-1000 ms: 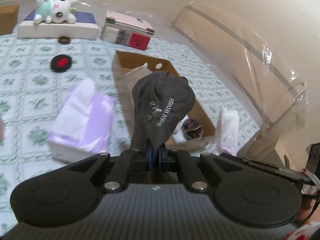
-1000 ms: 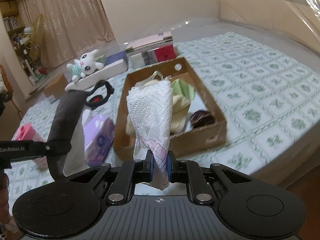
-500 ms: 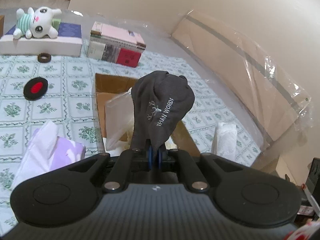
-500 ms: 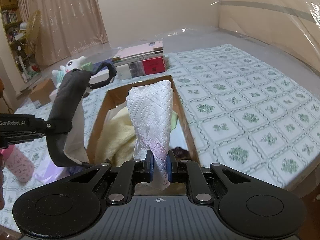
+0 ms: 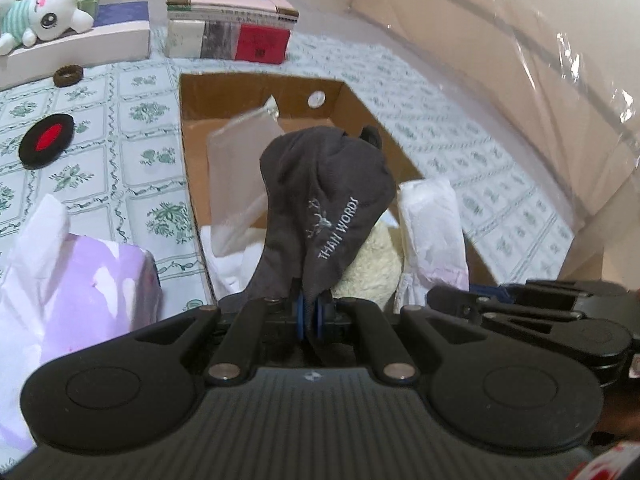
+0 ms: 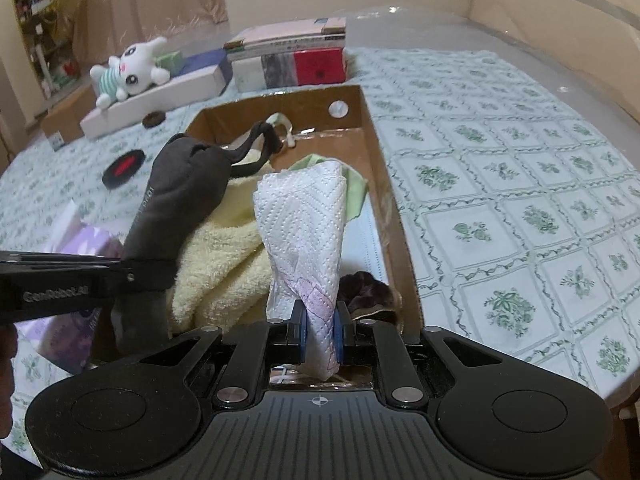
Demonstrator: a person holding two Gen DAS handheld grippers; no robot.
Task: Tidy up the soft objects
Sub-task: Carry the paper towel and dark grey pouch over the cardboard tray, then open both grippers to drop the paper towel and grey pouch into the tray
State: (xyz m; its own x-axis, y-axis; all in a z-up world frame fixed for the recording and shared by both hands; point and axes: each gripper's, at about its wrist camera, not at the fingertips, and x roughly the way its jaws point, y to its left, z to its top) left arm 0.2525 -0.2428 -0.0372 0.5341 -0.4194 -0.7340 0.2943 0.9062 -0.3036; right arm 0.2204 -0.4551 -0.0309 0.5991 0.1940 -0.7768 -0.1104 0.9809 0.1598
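My left gripper (image 5: 309, 316) is shut on a dark grey cap (image 5: 324, 196) with white lettering, held over the near end of the open cardboard box (image 5: 256, 88). My right gripper (image 6: 319, 334) is shut on a folded white paper towel (image 6: 306, 236), held upright over the same box (image 6: 394, 216). In the right wrist view the cap (image 6: 176, 196) hangs from the left gripper at the box's left side. Inside the box lie a yellow towel (image 6: 224, 256), a green cloth (image 6: 354, 188), a dark scrunchie (image 6: 366, 288) and a clear plastic bag (image 5: 240, 160).
A purple tissue pack (image 5: 80, 300) lies left of the box. A black and red disc (image 5: 46, 146), a brown ring (image 5: 68, 75), a plush bunny (image 5: 44, 16) on a white box, and stacked books (image 5: 230, 30) lie beyond. The patterned cloth ends at the right edge (image 6: 600, 364).
Both grippers have moved down and forward over the box, so the box and its contents appear closer. The cap and the paper towel stay gripped.
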